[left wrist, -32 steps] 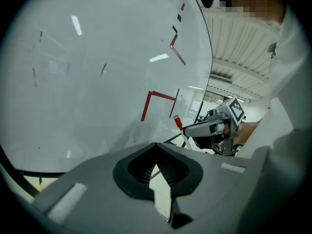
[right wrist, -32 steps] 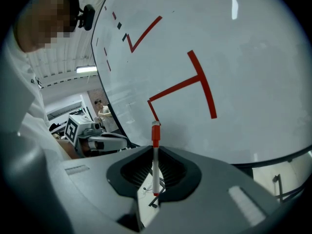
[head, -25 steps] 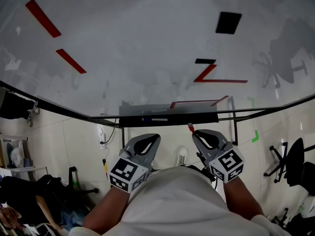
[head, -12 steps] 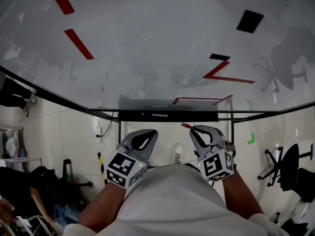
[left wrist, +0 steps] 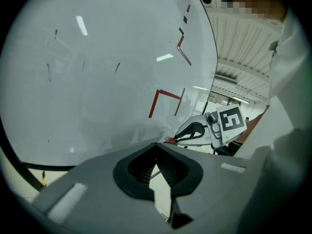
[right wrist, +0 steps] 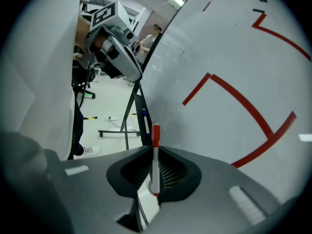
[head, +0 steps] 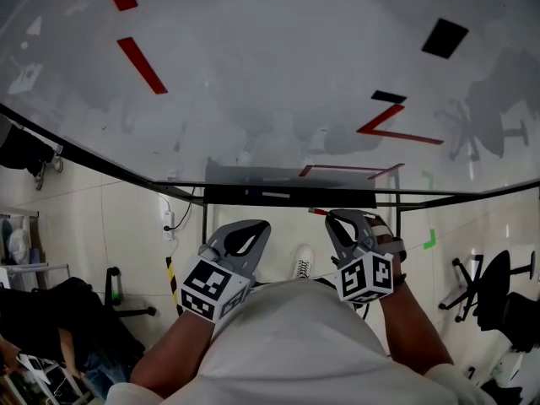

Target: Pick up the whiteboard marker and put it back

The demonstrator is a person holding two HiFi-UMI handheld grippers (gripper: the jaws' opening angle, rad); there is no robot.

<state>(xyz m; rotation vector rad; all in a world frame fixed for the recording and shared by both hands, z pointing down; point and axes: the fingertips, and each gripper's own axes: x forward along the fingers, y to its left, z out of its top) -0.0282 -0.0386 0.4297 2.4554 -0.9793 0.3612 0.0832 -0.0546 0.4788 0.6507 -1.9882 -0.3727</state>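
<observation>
Right gripper view: my right hand-held gripper stays clenched on the marker, which has edged closer to the tray under the whiteboard. I judge the put-back is near. My left hand-held gripper is clenched on nothing.

The right gripper has its jaws clamped on the whiteboard marker. The marker stands upright between them, red cap uppermost, just in front of the whiteboard. 2 red angled lines cross the whiteboard's face. A dark tray along its lower edge carries a blue pen. The left gripper hangs left of the whiteboard. Below it, the whiteboard's black stand legs rest on pale floor near 1 white shoe.
</observation>
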